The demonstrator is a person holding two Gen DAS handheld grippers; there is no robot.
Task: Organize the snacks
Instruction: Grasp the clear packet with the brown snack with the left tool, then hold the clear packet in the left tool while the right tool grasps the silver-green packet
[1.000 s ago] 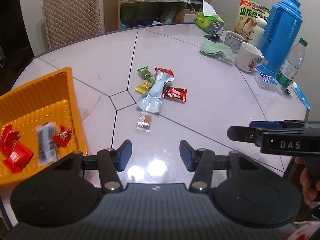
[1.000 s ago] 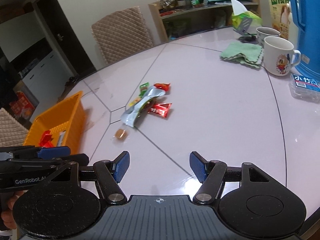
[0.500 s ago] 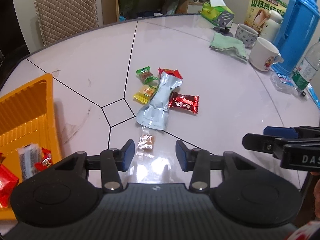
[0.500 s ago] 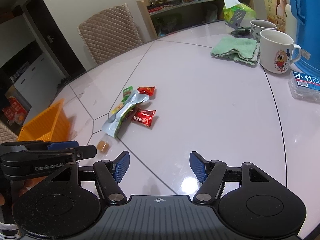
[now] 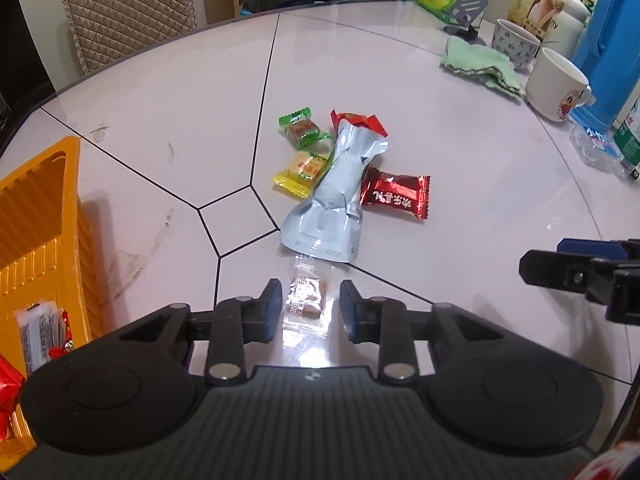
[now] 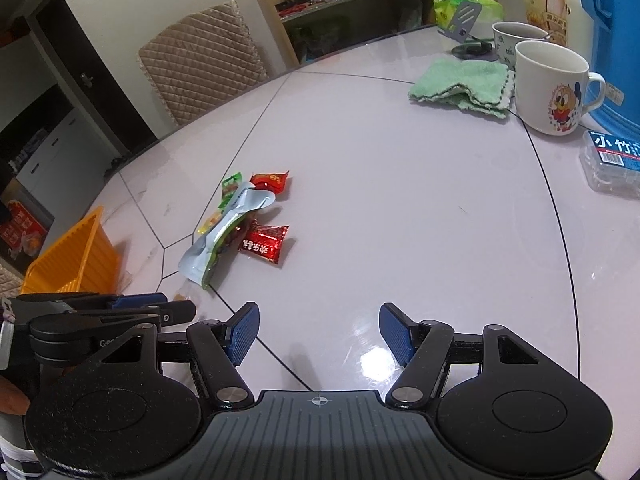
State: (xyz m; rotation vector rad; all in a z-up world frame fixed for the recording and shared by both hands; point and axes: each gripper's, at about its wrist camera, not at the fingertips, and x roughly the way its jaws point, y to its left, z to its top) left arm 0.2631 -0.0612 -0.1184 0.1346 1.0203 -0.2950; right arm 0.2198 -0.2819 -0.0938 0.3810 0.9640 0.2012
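My left gripper [image 5: 310,304] is open, its two blue pads either side of a small clear-wrapped brown candy [image 5: 307,295] lying on the white table. Just beyond lies a silver pouch [image 5: 338,196] with a dark red candy [image 5: 394,197], a yellow candy [image 5: 303,170], a green candy [image 5: 303,128] and a red packet [image 5: 357,120] around it. The orange tray [image 5: 36,224] at the left holds several snacks. My right gripper [image 6: 320,334] is open and empty above bare table, right of the pile [image 6: 240,220]; the left gripper [image 6: 120,312] shows at its lower left.
A green cloth [image 5: 482,66], two mugs [image 5: 554,84], a blue thermos [image 5: 608,40], a water bottle, a tissue box and a snack box stand at the table's far right. A quilted chair [image 5: 128,12] stands behind the table. A clear plastic box [image 6: 612,164] lies at the right.
My left gripper has moved forward and right, away from the orange tray, until its pads flank the clear-wrapped candy. The right gripper has shifted a little nearer the pile.
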